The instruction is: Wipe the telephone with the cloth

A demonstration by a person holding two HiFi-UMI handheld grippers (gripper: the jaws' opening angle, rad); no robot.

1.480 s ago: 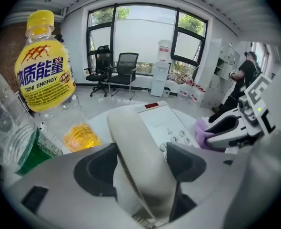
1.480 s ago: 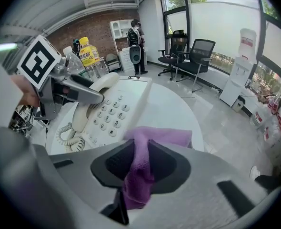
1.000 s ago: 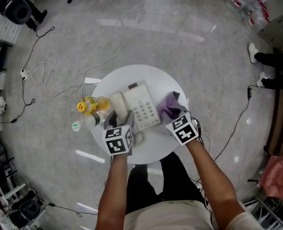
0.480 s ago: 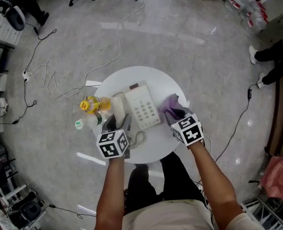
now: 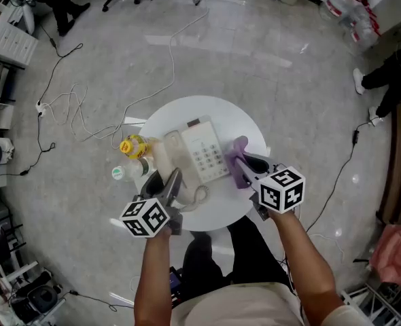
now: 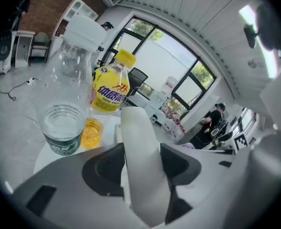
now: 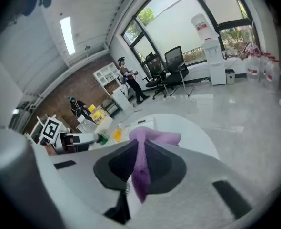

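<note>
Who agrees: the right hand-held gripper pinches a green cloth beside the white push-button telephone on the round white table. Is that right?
Not quite. The crumpled fabric cloth is purple, not green, as the right gripper view shows. The rest holds: the right hand-held gripper pinches it beside the white push-button telephone on the round white table.

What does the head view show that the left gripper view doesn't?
Only the head view shows the telephone's buttons, the person's arms and the cables on the floor. Only the left gripper view shows the big windows and the ceiling. Both show the white handset between the jaws of the left gripper, and the yellow-capped bottle.
</note>
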